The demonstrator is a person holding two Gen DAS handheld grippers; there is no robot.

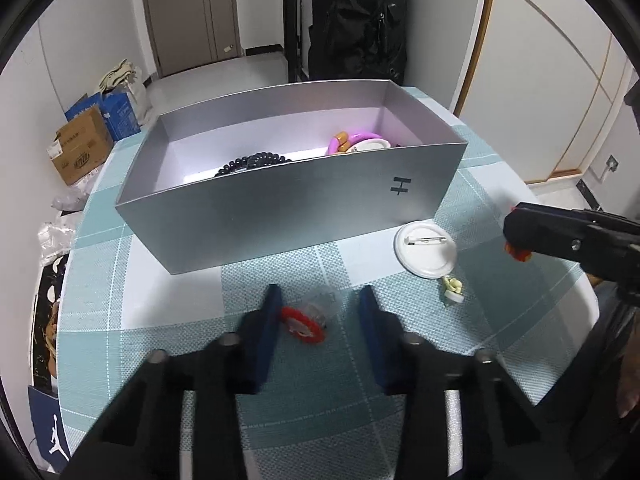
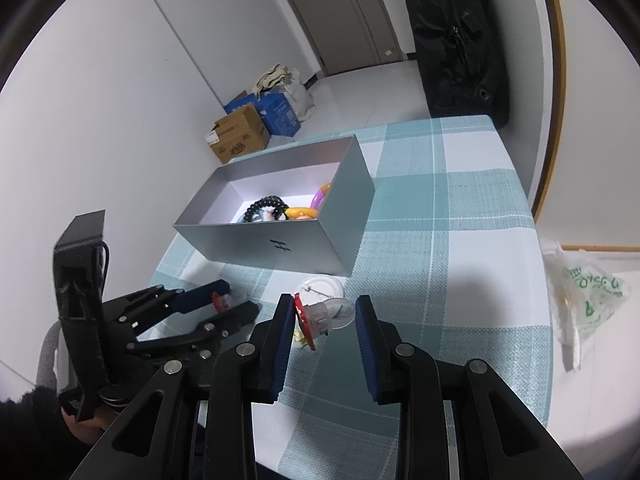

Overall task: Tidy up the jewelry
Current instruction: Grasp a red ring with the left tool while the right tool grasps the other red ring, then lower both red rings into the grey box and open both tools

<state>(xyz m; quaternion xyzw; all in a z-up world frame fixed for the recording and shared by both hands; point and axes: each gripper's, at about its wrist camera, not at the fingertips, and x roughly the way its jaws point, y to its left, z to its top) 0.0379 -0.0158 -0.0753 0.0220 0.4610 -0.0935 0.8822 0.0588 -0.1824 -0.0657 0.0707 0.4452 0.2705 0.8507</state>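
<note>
A: Left wrist view: your left gripper is spread wide around the red ring on the worktop, ready to pinch.

B: Right gripper?

A: Wide too, a red-capped clear piece between its fingers, grip unclear. Silver box waits just behind, already holding beads.

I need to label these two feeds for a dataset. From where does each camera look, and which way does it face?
Left wrist: sits on the left gripper, low over the table, facing the long side of the open silver cardboard box; shows its own blue-padded fingers open around a red-rimmed clear ring, and the right gripper's tip at right.
Right wrist: sits on the right gripper, higher, tilted down; shows its own fingers, a second red-and-clear piece between them, and the left gripper at left.
Shared: the box, the white round pin badge, the teal-checked tablecloth.
</note>
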